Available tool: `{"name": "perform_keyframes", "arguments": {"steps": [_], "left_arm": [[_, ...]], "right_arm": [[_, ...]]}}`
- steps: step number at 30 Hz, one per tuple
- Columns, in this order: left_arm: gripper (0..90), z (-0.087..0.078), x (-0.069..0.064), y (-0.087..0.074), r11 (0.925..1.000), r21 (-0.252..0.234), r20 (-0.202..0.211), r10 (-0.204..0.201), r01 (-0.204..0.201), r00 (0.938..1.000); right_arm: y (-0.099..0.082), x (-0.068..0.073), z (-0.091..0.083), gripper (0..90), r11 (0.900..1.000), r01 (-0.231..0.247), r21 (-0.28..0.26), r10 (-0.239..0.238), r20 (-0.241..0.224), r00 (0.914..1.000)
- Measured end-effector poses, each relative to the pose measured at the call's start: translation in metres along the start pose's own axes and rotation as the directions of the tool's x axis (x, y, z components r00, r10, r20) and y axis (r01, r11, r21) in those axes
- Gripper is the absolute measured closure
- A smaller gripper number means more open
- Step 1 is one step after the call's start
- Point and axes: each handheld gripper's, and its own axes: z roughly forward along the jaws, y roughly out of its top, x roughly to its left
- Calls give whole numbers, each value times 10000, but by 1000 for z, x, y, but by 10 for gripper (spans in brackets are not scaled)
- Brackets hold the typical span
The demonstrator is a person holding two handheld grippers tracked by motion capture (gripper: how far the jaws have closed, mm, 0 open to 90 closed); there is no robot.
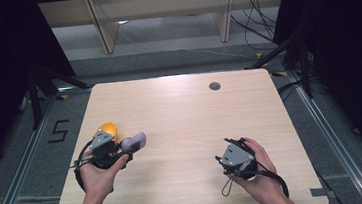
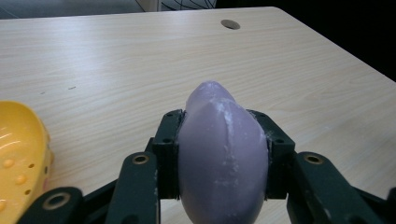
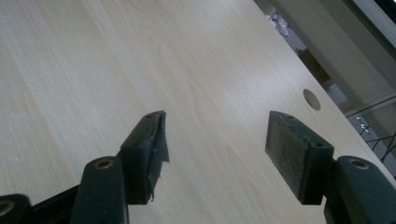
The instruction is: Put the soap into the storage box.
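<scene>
Seen from above, a person's two forearms enter from the six o'clock edge of a pale wooden table [image 1: 180, 117], each hand carrying a black two-jaw gripper.

Left gripper [image 1: 134, 144], at about eight o'clock on the tabletop: its jaws are clamped on a lilac bar of soap [image 1: 135, 142], which sticks out past the jaws toward three o'clock. In the left gripper view the soap [image 2: 222, 154] stands on edge between the two pads, both pads pressed against its sides, its rounded tip pointing toward twelve o'clock and its surface scuffed with whitish marks. Whether the soap touches the wood cannot be told.

A yellow soap dish [image 1: 108, 129] sits on the table just beyond the left hand [image 1: 98, 176], at about eleven o'clock from the gripper. In the left gripper view the dish [image 2: 21, 158] lies at nine o'clock, its inner face studded with small bumps, apart from the soap.

Right gripper [image 3: 217, 151], at about four o'clock on the tabletop, held by the right hand [image 1: 258, 170]: in the right gripper view its jaws stand well apart with bare wood between them. The pad on the left jaw looks frayed at its edge.

A round cable hole [image 1: 214, 85] lies near the table's twelve o'clock edge, well apart from both grippers
</scene>
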Motion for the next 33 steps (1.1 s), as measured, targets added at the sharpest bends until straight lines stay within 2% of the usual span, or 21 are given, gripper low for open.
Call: {"name": "perform_keyframes", "arguments": {"steps": [7, 18, 28, 29, 33], "left_arm": [[585, -6, 7, 1, 9993, -285, -294, -251, 242, 9993], [584, -13, 18, 1, 9979, -546, -674, -385, 348, 9970], [585, -18, 25, 4, 9972, -666, -1102, -400, 328, 9931], [585, -19, 28, 4, 9969, -704, -1208, -436, 352, 9917], [585, -21, 31, 4, 9964, -739, -1413, -527, 426, 9886]], "right_arm": [[0, 0, -1, 391, 10000, -65, 30, 65, -14, 10000], [-1, -1, -1, 390, 10000, -13, 28, 13, -71, 10000], [-1, 0, -1, 391, 10000, -51, 55, 52, -80, 10000], [-1, -1, -1, 390, 10000, -94, -23, 95, 73, 9999], [-1, -1, -1, 391, 9999, -113, -4, 113, 67, 9999]]}}
